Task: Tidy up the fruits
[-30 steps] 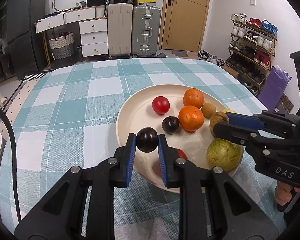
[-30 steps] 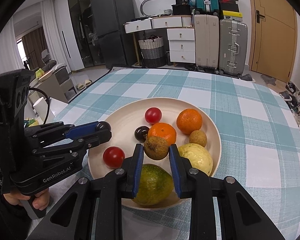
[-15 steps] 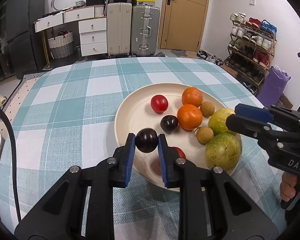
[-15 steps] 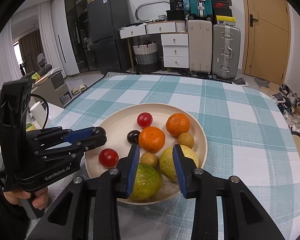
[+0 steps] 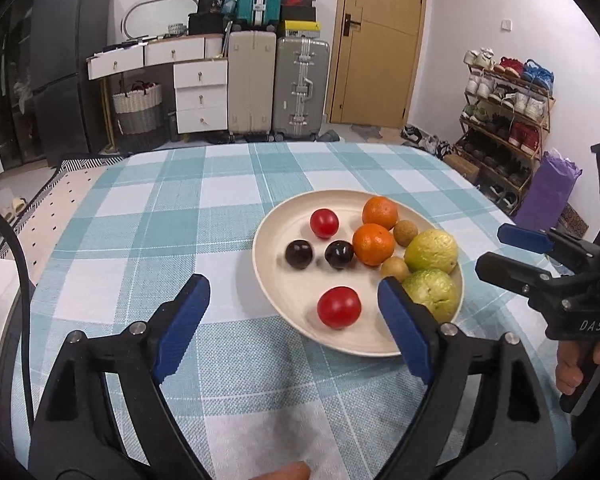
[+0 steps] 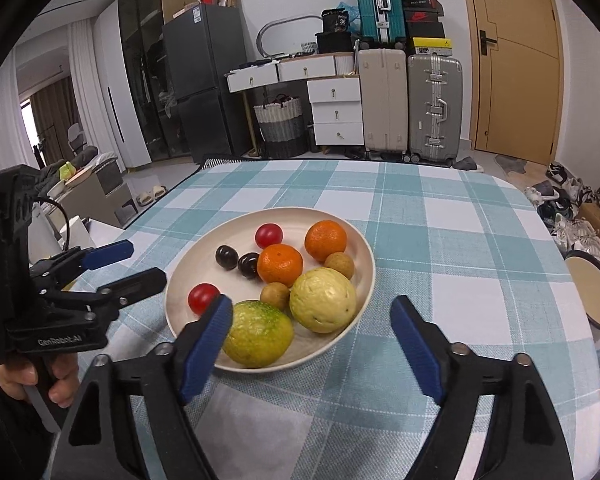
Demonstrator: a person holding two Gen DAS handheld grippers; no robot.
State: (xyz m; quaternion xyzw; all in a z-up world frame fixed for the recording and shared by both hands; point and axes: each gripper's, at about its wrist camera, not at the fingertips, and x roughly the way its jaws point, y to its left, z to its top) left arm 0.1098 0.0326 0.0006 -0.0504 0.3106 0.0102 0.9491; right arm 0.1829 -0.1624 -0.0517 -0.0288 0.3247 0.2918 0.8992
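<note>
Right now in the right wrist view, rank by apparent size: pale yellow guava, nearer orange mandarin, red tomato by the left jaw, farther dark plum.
1. Pale yellow guava
2. Nearer orange mandarin
3. Red tomato
4. Farther dark plum
Tomato and plum look close; the tomato sits nearer and is partly hidden, so that order is unsure.

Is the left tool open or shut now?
Open. The left tool has its blue pads wide apart, nothing between them; both dark round plums lie on the cream plate.

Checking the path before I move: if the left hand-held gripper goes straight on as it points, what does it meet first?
Probably the near red tomato on the cream plate: it lies between the open fingers of the left hand-held gripper, just ahead. Depth is uncertain.
</note>
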